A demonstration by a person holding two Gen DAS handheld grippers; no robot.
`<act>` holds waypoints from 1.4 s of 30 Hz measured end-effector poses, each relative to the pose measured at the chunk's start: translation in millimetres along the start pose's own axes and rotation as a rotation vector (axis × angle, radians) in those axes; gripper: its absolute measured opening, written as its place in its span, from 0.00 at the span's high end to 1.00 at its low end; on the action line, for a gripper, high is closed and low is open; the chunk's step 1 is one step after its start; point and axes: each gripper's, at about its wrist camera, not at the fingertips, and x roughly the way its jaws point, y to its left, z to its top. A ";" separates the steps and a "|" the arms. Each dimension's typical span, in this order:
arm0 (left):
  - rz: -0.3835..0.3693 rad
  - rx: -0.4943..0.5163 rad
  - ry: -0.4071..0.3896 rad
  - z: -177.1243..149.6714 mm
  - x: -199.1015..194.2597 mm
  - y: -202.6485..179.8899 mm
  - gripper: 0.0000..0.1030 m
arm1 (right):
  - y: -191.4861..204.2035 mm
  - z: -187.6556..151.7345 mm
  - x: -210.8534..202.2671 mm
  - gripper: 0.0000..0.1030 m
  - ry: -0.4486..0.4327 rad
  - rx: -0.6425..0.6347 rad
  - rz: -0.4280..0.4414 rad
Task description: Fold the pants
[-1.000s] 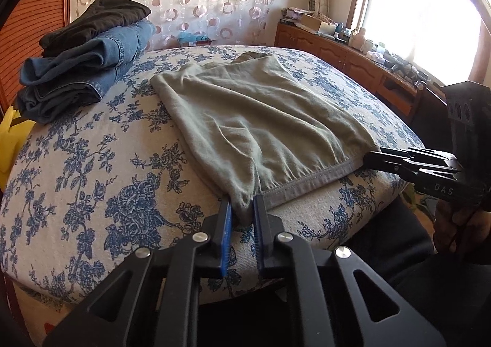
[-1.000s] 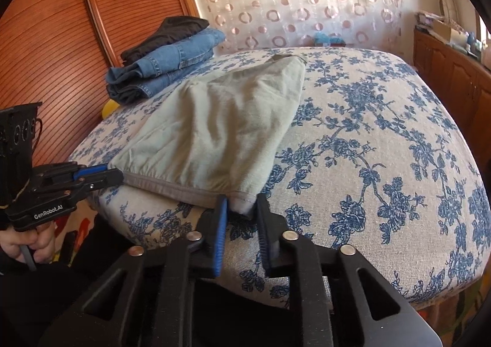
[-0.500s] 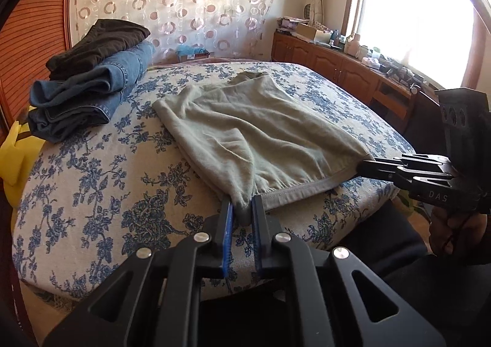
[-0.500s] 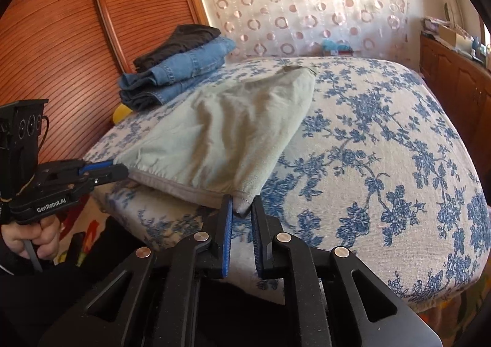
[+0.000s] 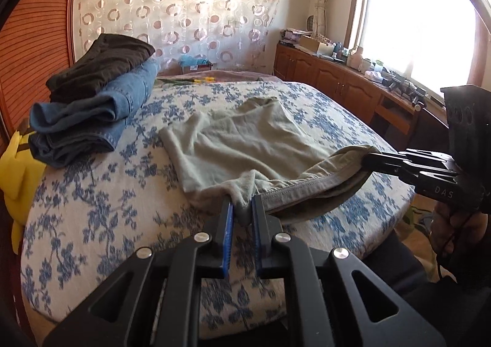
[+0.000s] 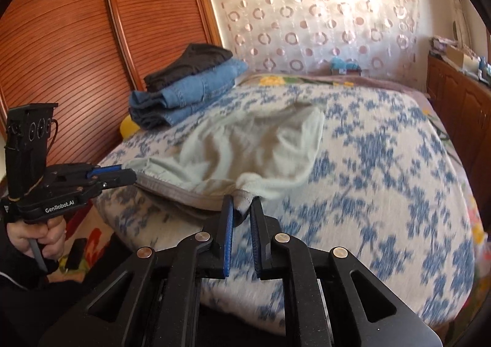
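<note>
Pale green pants (image 5: 245, 144) lie folded lengthwise on the flowered bed (image 5: 92, 199), waistband toward me. My left gripper (image 5: 242, 209) is shut on the left corner of the waistband. My right gripper (image 6: 241, 212) is shut on the right corner; it also shows at the right of the left wrist view (image 5: 368, 160). Both corners are lifted off the bed and the waistband (image 5: 300, 187) sags between them. In the right wrist view the pants (image 6: 254, 144) are bunched, and the left gripper (image 6: 129, 175) shows at the left.
A stack of folded jeans and dark trousers (image 5: 92, 98) sits at the bed's far left. A yellow object (image 5: 18, 169) lies at the left edge. Wooden cabinets (image 5: 353, 83) with clutter run under the window on the right. A wooden slatted wall (image 6: 76, 55) stands left.
Both grippers have risen and moved forward over the bed, lifting the waistband corners. The near part of the pants has come off the bed and bunched toward the far end.
</note>
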 end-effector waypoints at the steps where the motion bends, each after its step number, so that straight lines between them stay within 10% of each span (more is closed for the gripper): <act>1: 0.001 -0.001 -0.004 4.1 2.7 2.1 0.92 | -1.2 3.3 1.4 0.92 -0.004 -0.004 -0.002; 42: 0.053 -0.030 0.038 106.8 111.0 68.1 0.92 | -64.9 110.5 125.2 0.92 0.080 -0.088 -0.035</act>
